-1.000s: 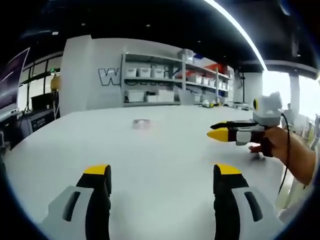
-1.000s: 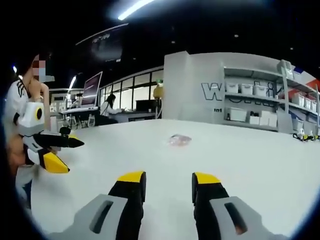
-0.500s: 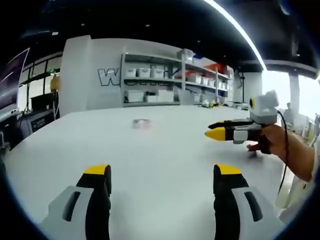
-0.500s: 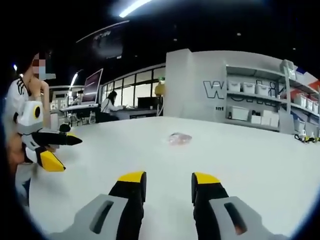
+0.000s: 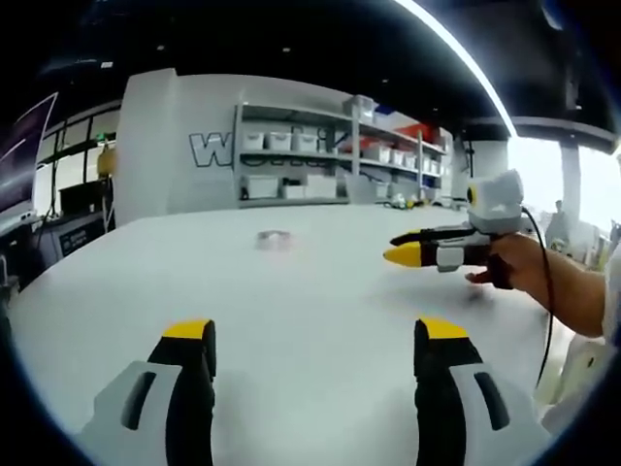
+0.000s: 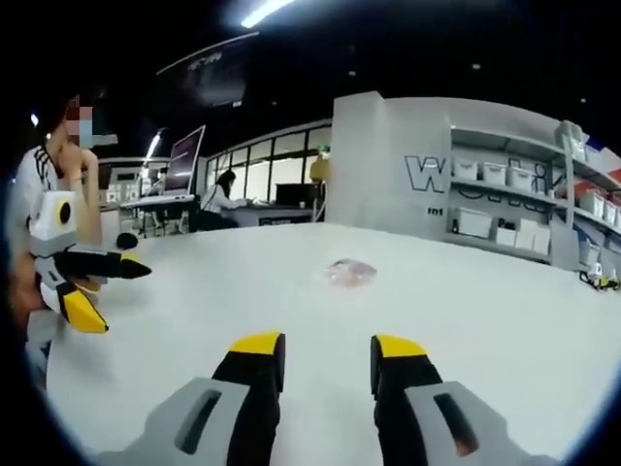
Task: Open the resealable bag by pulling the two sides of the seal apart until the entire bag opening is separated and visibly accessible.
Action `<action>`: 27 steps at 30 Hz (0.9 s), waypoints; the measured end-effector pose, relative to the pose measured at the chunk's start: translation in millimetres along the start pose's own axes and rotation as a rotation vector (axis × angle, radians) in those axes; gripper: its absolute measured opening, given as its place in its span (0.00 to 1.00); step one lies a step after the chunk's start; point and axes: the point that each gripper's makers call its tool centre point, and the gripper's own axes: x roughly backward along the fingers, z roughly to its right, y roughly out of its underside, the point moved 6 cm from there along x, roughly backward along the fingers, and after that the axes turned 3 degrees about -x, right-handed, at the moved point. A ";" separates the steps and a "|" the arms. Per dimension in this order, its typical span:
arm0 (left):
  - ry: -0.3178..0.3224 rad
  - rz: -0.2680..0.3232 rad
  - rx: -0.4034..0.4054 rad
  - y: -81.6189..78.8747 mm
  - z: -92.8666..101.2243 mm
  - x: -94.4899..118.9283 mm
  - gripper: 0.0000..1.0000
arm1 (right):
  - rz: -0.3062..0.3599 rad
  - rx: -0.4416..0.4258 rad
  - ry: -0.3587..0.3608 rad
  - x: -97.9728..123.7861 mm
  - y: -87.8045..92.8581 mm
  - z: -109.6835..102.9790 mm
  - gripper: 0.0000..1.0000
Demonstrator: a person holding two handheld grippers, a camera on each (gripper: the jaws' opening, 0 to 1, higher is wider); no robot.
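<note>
While both my hand-held grippers, left (image 5: 306, 340) and right (image 6: 315, 351), hover agape, untouched resealable bag (image 6: 350, 271) lies well ahead on the surface (image 6: 485, 311); approach comes next.

Distant bag (image 6: 350, 272) too small, seal indiscernible.

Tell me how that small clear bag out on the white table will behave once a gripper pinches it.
The bag lies low and crumpled on the table, so it is probably floppy and will sag when lifted. It looks thin and see-through, likely very light, apt to slide on the smooth top if pushed. Too far away to judge its contents.
</note>
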 end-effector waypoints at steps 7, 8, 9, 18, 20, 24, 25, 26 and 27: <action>0.000 0.004 0.002 -0.6 -0.1 0.1 0.84 | -0.005 0.041 -0.006 -12.1 -7.3 6.4 0.33; 0.001 0.003 0.003 -0.4 -0.1 0.1 0.84 | -0.010 0.046 -0.008 -13.9 -7.7 6.8 0.33; 0.001 0.004 0.002 -0.3 -0.2 0.3 0.84 | -0.013 0.054 -0.009 -15.6 -8.4 7.1 0.33; 0.003 0.007 0.005 -0.6 -0.7 0.5 0.84 | -0.043 0.030 -0.031 -24.7 -2.1 7.5 0.31; 0.003 0.008 0.006 -0.5 -0.9 0.6 0.84 | -0.037 0.018 -0.028 -24.3 -0.9 7.6 0.31; 0.004 0.009 0.007 -0.8 -1.0 0.4 0.84 | -0.040 0.009 -0.027 -24.8 1.4 8.2 0.31; 0.005 0.010 0.007 -0.8 -1.0 0.4 0.84 | -0.042 0.009 -0.026 -25.0 1.9 8.4 0.31; 0.004 0.010 0.007 -0.8 -1.1 0.4 0.84 | -0.043 0.009 -0.024 -25.1 2.1 8.5 0.31; 0.004 0.011 0.006 -0.8 -1.1 0.5 0.84 | -0.039 0.004 -0.023 -24.9 2.4 8.9 0.31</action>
